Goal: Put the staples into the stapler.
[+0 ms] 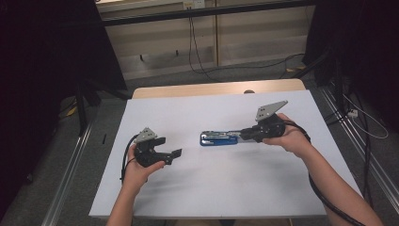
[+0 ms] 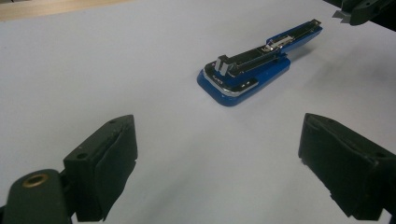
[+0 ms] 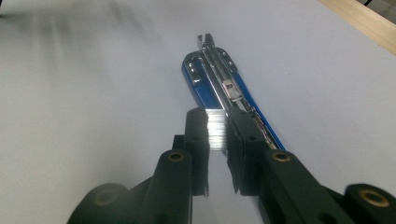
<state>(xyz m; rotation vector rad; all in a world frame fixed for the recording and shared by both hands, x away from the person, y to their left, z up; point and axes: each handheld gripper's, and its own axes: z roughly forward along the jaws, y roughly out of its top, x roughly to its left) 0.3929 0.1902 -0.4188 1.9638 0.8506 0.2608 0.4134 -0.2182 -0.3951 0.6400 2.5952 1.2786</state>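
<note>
Stapler (image 3: 224, 93) rear behind staple strip (image 3: 216, 130)

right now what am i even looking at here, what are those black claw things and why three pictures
A person at a table holds a hand-held gripper in each hand. The high view looks down from above; the other two pictures come from cameras riding on each gripper. On the white table lies an opened blue stapler. The right gripper has its fingers pinched on a silver strip of staples, just above the stapler's open channel. The left gripper waits nearby with its fingers wide apart, holding nothing.

Blue stapler (image 1: 219, 138) on white table (image 1: 197, 188), right tongs (image 1: 242, 134) at its end, left tongs (image 1: 175, 154) apart
</note>
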